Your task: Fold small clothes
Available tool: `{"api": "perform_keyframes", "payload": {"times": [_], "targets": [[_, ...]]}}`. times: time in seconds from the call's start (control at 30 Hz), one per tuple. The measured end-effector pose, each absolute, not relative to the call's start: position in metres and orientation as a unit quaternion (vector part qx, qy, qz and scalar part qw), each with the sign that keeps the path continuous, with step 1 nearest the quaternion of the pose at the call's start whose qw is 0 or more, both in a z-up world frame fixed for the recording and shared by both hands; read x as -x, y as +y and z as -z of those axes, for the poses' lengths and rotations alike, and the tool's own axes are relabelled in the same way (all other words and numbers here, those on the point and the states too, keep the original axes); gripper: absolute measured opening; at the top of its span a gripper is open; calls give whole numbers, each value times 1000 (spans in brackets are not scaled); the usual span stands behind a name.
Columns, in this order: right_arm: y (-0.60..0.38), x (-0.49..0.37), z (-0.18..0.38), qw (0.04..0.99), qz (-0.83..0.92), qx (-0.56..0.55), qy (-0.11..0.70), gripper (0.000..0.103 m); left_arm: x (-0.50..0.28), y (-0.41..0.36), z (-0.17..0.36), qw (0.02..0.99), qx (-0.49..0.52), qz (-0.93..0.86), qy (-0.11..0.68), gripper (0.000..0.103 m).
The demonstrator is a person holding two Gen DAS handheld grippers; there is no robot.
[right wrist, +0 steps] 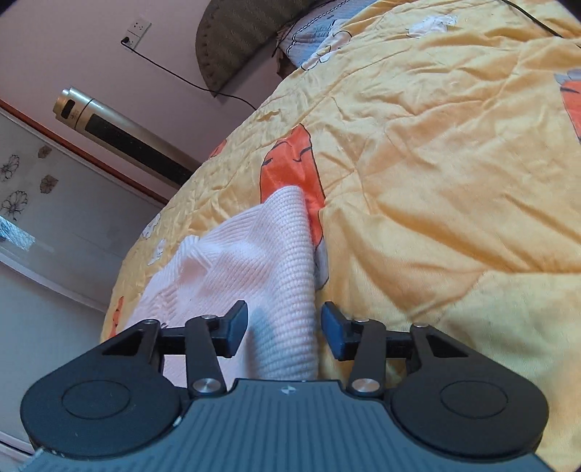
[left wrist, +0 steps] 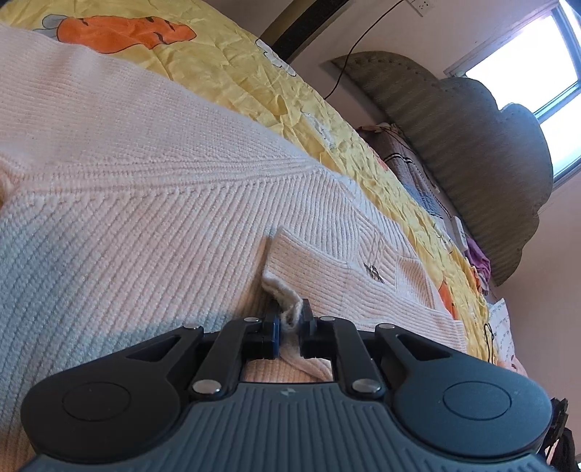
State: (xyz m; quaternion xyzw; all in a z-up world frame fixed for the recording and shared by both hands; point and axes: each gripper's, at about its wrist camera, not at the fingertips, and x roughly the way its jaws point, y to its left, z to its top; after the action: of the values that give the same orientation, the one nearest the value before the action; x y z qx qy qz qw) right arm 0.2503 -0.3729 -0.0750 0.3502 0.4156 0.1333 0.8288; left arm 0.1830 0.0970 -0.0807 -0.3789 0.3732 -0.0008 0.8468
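Observation:
A pale pink ribbed knit sweater [left wrist: 145,199] lies spread over the yellow quilt [left wrist: 254,72] and fills most of the left wrist view. My left gripper [left wrist: 290,319] is shut on a thin edge of that sweater, with a small white fold sticking up between the pads. In the right wrist view a raised fold of the same sweater [right wrist: 254,247] runs back between the fingers of my right gripper [right wrist: 285,323]. Its jaws stand apart on either side of the fold, and a thin gap shows between each pad and the knit.
The quilt [right wrist: 435,181] has orange carrot prints and covers a bed. A grey-green padded headboard [left wrist: 472,145] and a pile of cloth [left wrist: 410,170] lie at the bed's far end. A tower fan [right wrist: 127,134], a wall socket [right wrist: 136,32] with a cable, and a window [left wrist: 544,72] are beyond.

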Motion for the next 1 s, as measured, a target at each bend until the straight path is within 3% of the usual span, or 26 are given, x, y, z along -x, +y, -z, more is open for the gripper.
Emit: {"api": "perform_keyframes", "payload": {"times": [0.1,0.17,0.2,0.27,0.33,0.53,0.6,0.63,0.67,0.73,0.83,1.0], "targets": [[-376,-233,84,816,-147,-371,419,52,-177,96,84,850,385,3,358,11],[-369,-226,87,827,-154,-351,411,41,-177,95,83,851,382,1,359,11],[-365,-225,85,835,-153,-334,409,25,-178,95,82,851,382,1,361,11],[-353,-227,73,852,-148,-290,410,23,-178,96,82,853,379,5,360,11],[-349,-228,50,873,-150,-256,388,14,-177,97,85,855,380,10,353,11],[-353,-239,64,870,-127,-222,420,13,-172,97,88,860,381,15,340,11],[-354,-235,66,871,-123,-229,417,17,-171,95,88,863,375,16,337,11],[-355,-234,68,870,-118,-230,419,27,-170,95,86,863,373,16,340,11],[-357,-233,68,869,-115,-237,418,27,-170,96,84,862,373,17,344,11],[-364,-235,63,863,-109,-266,416,45,-172,99,83,857,378,26,350,11],[-371,-245,51,873,-105,-281,384,58,-172,103,87,850,394,31,349,12],[-367,-292,54,871,-82,-278,397,64,-168,100,91,859,390,34,328,12]]}}
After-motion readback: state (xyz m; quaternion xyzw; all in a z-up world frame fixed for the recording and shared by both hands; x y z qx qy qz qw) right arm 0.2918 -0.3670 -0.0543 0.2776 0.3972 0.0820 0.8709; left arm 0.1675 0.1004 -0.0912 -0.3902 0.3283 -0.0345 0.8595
